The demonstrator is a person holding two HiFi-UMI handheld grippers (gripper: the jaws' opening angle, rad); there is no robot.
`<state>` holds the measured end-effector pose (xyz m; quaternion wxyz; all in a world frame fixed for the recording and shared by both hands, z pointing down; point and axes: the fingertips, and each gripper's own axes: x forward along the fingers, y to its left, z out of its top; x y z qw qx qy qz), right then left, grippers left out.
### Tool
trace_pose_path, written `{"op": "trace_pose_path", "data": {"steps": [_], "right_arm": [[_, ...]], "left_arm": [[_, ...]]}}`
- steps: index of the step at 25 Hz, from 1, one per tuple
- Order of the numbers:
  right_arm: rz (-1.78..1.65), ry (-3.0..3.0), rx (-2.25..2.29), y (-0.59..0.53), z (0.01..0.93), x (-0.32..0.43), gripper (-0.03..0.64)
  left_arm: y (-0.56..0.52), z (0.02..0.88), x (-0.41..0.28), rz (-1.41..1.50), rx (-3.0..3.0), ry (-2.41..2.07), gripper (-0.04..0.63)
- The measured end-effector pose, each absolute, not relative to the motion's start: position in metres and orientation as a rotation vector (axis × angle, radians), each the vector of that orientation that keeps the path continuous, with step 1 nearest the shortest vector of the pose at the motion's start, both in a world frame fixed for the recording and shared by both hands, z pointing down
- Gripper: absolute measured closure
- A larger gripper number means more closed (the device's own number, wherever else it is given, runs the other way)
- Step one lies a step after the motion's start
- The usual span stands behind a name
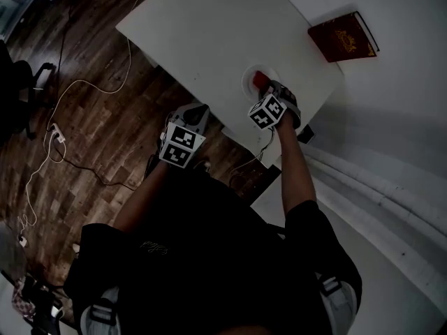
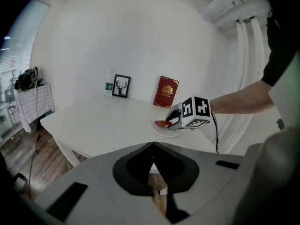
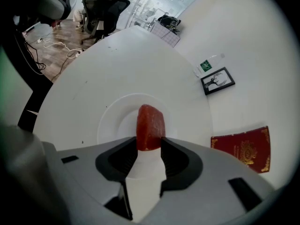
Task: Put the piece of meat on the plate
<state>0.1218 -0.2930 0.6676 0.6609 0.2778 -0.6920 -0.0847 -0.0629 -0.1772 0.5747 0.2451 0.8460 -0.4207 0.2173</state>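
Holding the piece of meat at the white plate

The right gripper (image 3: 149,142) reaches down steeply at the far part of the white surface (image 1: 199,30), with its tips over a round white plate (image 3: 108,121). Its jaws stand partly apart and grip the near end of the piece of meat (image 3: 150,124). Both inner faces lie against the meat's sides, and no gap shows on either one. The meat is a reddish-orange slab with a rounded far end. It stretches away from the jaws across the middle of the plate. In the left gripper view it sits low and flat at plate level, but whether its underside touches the plate cannot be told.

The left gripper (image 2: 152,149) is closed with nothing between its jaws. In the head view it hovers off the near edge of the surface, over the dark wooden floor (image 1: 91,110), well apart from the plate. It points toward the right gripper.

A dark red book (image 1: 343,36) with gold ornament lies on the surface beyond the plate, well apart from it. Against the white wall at the back of the surface stands a black framed picture (image 2: 121,86) of a deer's head. A clear bottle (image 2: 108,83) with a green label stands just beside it. A pale cable (image 1: 49,152) trails across the floor.
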Motion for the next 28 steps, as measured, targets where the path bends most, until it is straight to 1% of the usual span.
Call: {"op": "trace_pose_path", "data": {"steps": [4,11,15,18,20,25,27,28], "right_arm": [[-0.111,-1.613,0.601,-0.288,0.668,0.117,0.433],[-0.067,-1.648,0.599,-0.287,0.667,0.115,0.43],[0.03,-1.725,0.622,-0.287,0.664,0.111,0.423],[0.13,-1.788,0.651,-0.287,0.66,0.111,0.385],[0.159,-1.808,0.703,-0.288,0.655,0.113,0.383],[0.202,-1.955,0.914,-0.281,0.622,0.108,0.401],[0.247,-2.049,1.005,-0.274,0.61,0.105,0.427],[0.267,-2.089,1.059,-0.272,0.604,0.105,0.459]], "left_arm": [[-0.178,0.574,-0.062,0.596,2.311,-1.143,0.592],[-0.178,0.575,-0.064,0.591,2.303,-1.145,0.592],[-0.176,0.574,-0.062,0.588,2.303,-1.141,0.592],[-0.174,0.573,-0.058,0.583,2.304,-1.133,0.592],[-0.173,0.572,-0.056,0.579,2.307,-1.132,0.592],[-0.168,0.563,-0.048,0.573,2.32,-1.127,0.592],[-0.167,0.562,-0.042,0.562,2.315,-1.13,0.592],[-0.169,0.562,-0.038,0.552,2.314,-1.133,0.592]]}}
